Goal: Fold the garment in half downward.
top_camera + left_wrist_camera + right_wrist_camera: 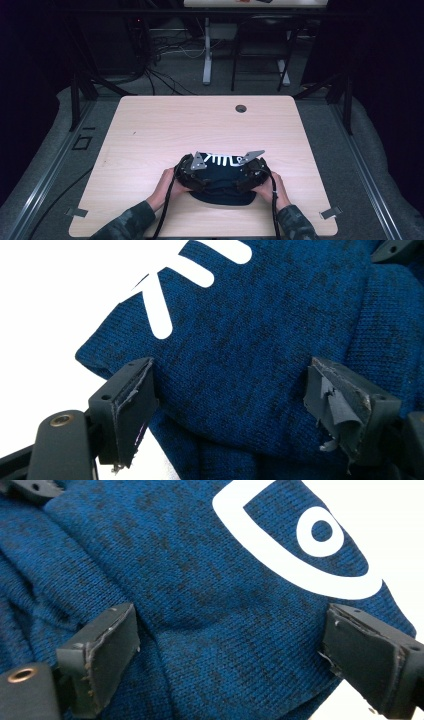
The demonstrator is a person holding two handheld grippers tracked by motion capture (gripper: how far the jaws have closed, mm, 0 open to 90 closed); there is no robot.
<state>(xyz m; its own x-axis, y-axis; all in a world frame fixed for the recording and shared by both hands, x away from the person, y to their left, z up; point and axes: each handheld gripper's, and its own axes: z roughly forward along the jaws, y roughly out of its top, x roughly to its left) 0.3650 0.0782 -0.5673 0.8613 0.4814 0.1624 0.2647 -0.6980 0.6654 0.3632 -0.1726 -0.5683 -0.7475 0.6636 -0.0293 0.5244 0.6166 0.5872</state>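
A dark blue knitted garment (220, 184) with white print (223, 160) lies bunched on the wooden table (200, 125) near its front edge. My left gripper (196, 176) rests at the garment's left side and my right gripper (251, 176) at its right side, each held in a hand. In the left gripper view the jaws stand wide apart over the blue knit (240, 340), and the left gripper (230, 400) is open. In the right gripper view the right gripper (227, 650) is open as well, with the knit (190, 590) and a white printed ring (320, 530) lying between and beyond its jaws.
A round cable hole (241, 108) sits near the table's far edge. Metal brackets (330, 212) are fixed at the front corners. Beyond the table stand another desk's legs (206, 55) and loose cables (160, 75) on the floor.
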